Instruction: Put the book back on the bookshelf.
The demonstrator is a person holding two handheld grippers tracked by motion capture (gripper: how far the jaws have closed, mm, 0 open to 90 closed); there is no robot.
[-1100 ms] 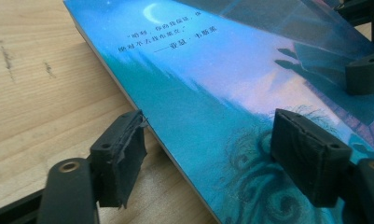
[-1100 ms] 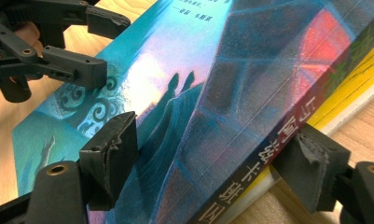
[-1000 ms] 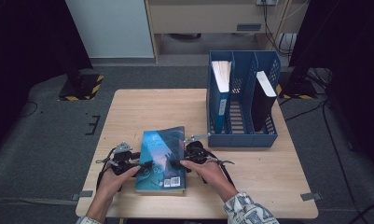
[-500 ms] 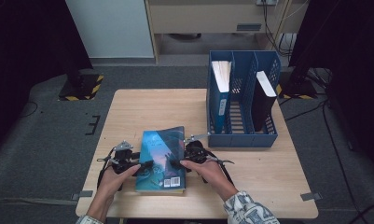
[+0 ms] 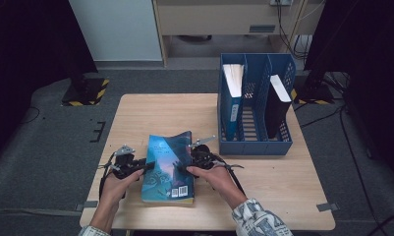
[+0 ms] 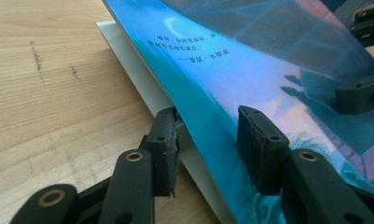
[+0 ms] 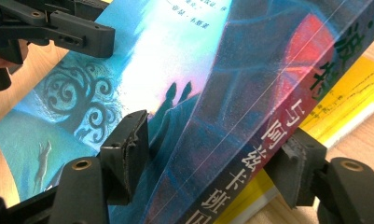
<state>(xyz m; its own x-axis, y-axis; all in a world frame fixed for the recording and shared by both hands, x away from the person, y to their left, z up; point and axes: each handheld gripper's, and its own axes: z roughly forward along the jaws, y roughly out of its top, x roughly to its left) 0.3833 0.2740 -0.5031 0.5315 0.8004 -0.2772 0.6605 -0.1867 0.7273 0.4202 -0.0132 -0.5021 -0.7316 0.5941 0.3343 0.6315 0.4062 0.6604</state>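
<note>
High view: a blue paperback book (image 5: pixel 168 167) lies flat near the front edge of the wooden table (image 5: pixel 150 110), back cover up; the left gripper (image 5: pixel 144 166) meets its left edge and the right gripper (image 5: pixel 181 166) its right edge; behind and to the right stands a blue file rack (image 5: pixel 256 142) with one book (image 5: pixel 232 96) upright in its left slot and a dark book (image 5: pixel 278 105) in its right slot, the middle slot free. Judged from this, the lift is only starting; the book has yet to leave the table, and carrying and slotting it into the rack (presumably the free slot) remain.

Left gripper view: the jaws have just been closing and straddle the book's page edge, one pad under the white pages, the other on the glossy cover (image 6: pixel 250 70); whether both pads press yet cannot be told; this view shows the cover bowed up off the page block, which the high view barely hints at.

Right gripper view: the jaws have likewise just been closing about the spine (image 7: pixel 273 140), one pad on the cover and one at the yellow underside; firm contact cannot be told; the spine lettering is legible here, and the left gripper (image 7: pixel 54 28) appears across the cover.
</note>
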